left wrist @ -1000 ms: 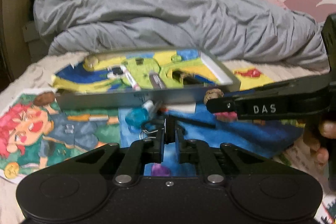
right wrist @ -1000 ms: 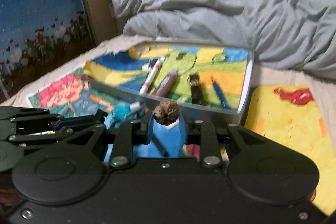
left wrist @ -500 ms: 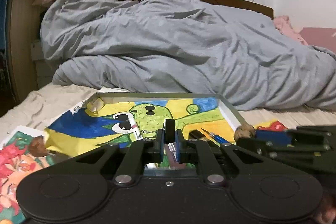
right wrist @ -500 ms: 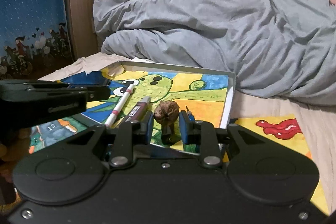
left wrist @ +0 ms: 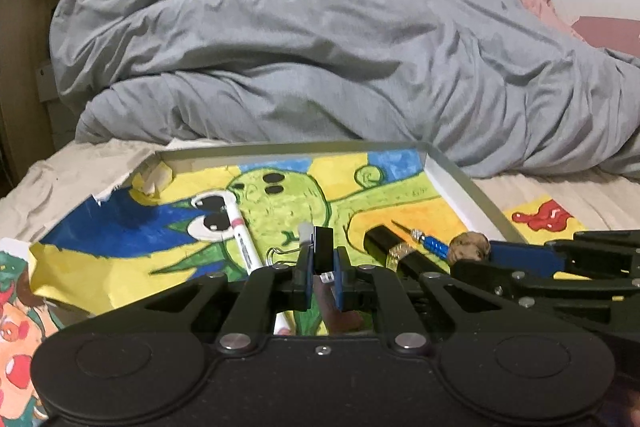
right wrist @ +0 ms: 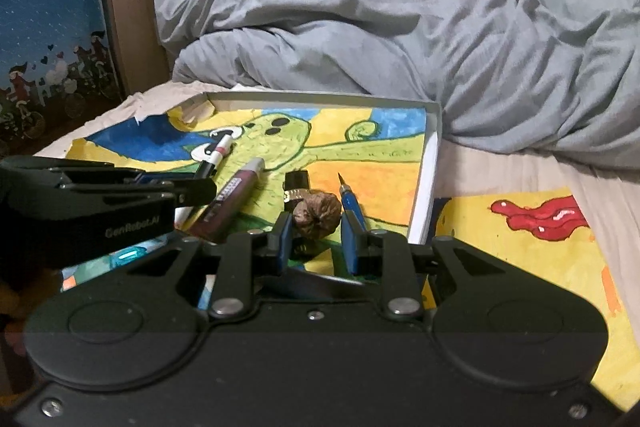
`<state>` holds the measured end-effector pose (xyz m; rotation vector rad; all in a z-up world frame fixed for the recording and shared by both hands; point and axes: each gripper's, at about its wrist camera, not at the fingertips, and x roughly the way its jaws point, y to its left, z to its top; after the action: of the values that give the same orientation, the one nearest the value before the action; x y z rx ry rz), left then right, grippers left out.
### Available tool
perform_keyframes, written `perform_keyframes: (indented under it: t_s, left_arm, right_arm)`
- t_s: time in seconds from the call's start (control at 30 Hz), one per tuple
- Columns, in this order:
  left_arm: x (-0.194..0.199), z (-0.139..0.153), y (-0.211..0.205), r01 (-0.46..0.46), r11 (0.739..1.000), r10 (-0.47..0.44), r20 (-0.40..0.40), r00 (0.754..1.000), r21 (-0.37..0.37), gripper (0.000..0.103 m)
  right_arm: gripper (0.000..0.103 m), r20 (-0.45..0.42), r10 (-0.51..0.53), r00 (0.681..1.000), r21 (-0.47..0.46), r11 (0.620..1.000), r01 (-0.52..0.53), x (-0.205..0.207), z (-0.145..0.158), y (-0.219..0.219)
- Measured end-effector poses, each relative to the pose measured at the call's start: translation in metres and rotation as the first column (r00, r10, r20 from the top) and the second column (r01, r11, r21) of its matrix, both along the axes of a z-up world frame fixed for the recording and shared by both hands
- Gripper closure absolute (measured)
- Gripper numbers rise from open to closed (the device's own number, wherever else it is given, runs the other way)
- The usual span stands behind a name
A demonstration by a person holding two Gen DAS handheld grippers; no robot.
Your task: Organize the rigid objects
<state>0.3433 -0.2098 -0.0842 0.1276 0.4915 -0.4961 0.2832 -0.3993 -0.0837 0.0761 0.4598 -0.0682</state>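
a crumpled grey duvet [left wrist: 320, 59] fills the bed from nine o'clock through twelve to three o'clock in both wrist views. below it, toward six o'clock, a shallow white tray [right wrist: 430, 163] lies on the bed, lined with a painted sheet showing a green creature on yellow and blue [left wrist: 280, 203]. outside the tray at four o'clock in the right wrist view lies a second yellow painting with a red blotch [right wrist: 540, 215]. inside the tray a maroon marker [right wrist: 230, 199] lies beside a white pen with a pink band [left wrist: 242, 235], which sits at eleven o'clock of the left gripper [left wrist: 323, 259]. a black tube with a gold band [left wrist: 394, 253] and a blue-handled pointed tool [left wrist: 430, 243] lie at two o'clock of that gripper, near the tray's right wall. the left gripper is clamped on a black binder clip [left wrist: 323, 247], its wire loop sticking out toward nine o'clock, held over the tray. the right gripper [right wrist: 316, 227] has its blue pads pinched on a wrinkled brown walnut [right wrist: 316, 213], also over the tray, just at its near right corner; in the left wrist view the walnut shows at three o'clock.
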Motion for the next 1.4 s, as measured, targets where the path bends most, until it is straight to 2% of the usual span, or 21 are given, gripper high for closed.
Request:
perform_keyframes:
  t_s: [0.17, 0.4, 0.47, 0.6, 0.67, 0.73, 0.87, 1.03, 1.2, 1.4]
  left_arm:
    - [0.003, -0.008, -0.002, 0.005, 1.000, -0.004, -0.035, 0.999, 0.023, 0.092]
    - [0.005, -0.011, 0.000, -0.004, 1.000, 0.004, -0.062, 0.998, 0.013, 0.088]
    - [0.007, -0.010, 0.000, -0.012, 1.000, 0.012, -0.066, 0.998, 0.009, 0.086]
    - [0.009, -0.010, 0.005, -0.036, 0.999, 0.035, -0.085, 0.996, -0.016, 0.085]
    - [0.009, -0.009, 0.008, -0.049, 0.999, 0.047, -0.084, 0.995, -0.022, 0.084]
    - [0.008, -0.007, 0.012, -0.063, 0.998, 0.060, -0.081, 0.995, -0.029, 0.081]
    - [0.003, 0.001, 0.023, -0.088, 0.995, 0.085, -0.063, 0.994, -0.052, 0.068]
    - [-0.010, 0.019, 0.042, -0.121, 0.989, 0.120, -0.016, 0.993, -0.080, 0.049]
    - [-0.032, 0.040, 0.062, -0.159, 0.982, 0.164, 0.035, 0.986, -0.099, 0.032]
    - [-0.072, 0.059, 0.085, -0.206, 0.969, 0.217, 0.072, 0.974, -0.135, 0.021]
  right_arm:
    - [0.083, -0.019, -0.012, 1.000, 0.004, 1.000, 0.012, 0.004, -0.004, -0.002]
    - [0.081, -0.022, -0.017, 1.000, 0.001, 1.000, 0.017, 0.005, -0.005, -0.001]
    - [0.070, -0.021, -0.017, 1.000, 0.001, 1.000, 0.017, 0.005, -0.004, -0.002]
    - [0.059, -0.017, -0.011, 1.000, -0.002, 1.000, 0.011, 0.003, -0.002, -0.002]
    - [0.045, -0.010, -0.007, 1.000, 0.002, 1.000, 0.007, 0.001, 0.000, -0.001]
    - [0.035, 0.009, -0.002, 1.000, 0.008, 1.000, 0.002, -0.002, 0.004, -0.001]
    - [0.017, 0.039, 0.001, 0.999, 0.004, 1.000, -0.001, -0.011, 0.015, 0.002]
    - [0.002, 0.082, 0.004, 0.997, -0.005, 1.000, -0.004, -0.025, 0.031, 0.007]
    - [0.001, 0.117, 0.002, 0.993, 0.001, 1.000, -0.002, -0.046, 0.048, 0.013]
    - [0.001, 0.171, -0.011, 0.985, 0.006, 1.000, 0.011, -0.080, 0.068, 0.023]
